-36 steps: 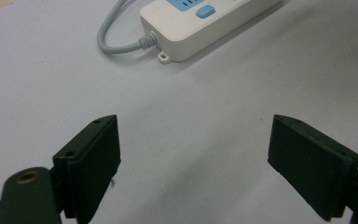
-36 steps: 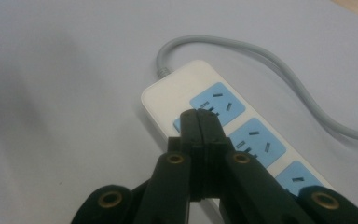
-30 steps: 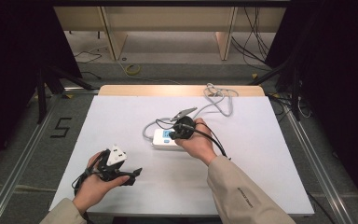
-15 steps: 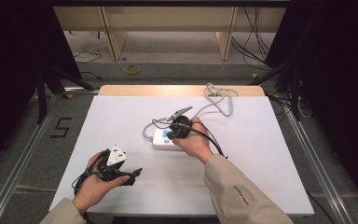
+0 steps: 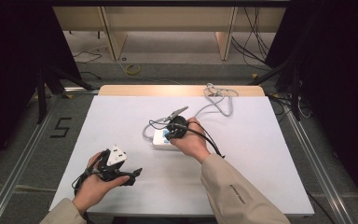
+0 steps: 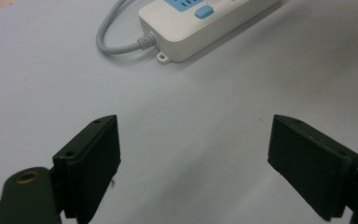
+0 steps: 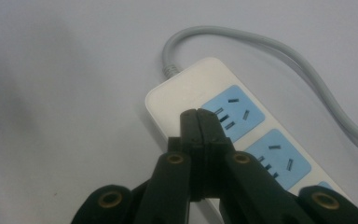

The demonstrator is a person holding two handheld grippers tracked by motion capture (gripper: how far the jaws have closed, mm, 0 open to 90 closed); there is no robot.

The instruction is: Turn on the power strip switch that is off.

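**R tip over strip, nothing done yet**

R gripper: jaws pressed together, empty, tip just above strip nr its cord end. L gripper: jaws wide apart, empty, strip well ahead. No plug seen; goal unclear.

The right gripper has its black jaws pressed flat together, tips over the white power strip beside its end blue socket panel. A grey cord leaves the strip's far end and curves right across the white table.
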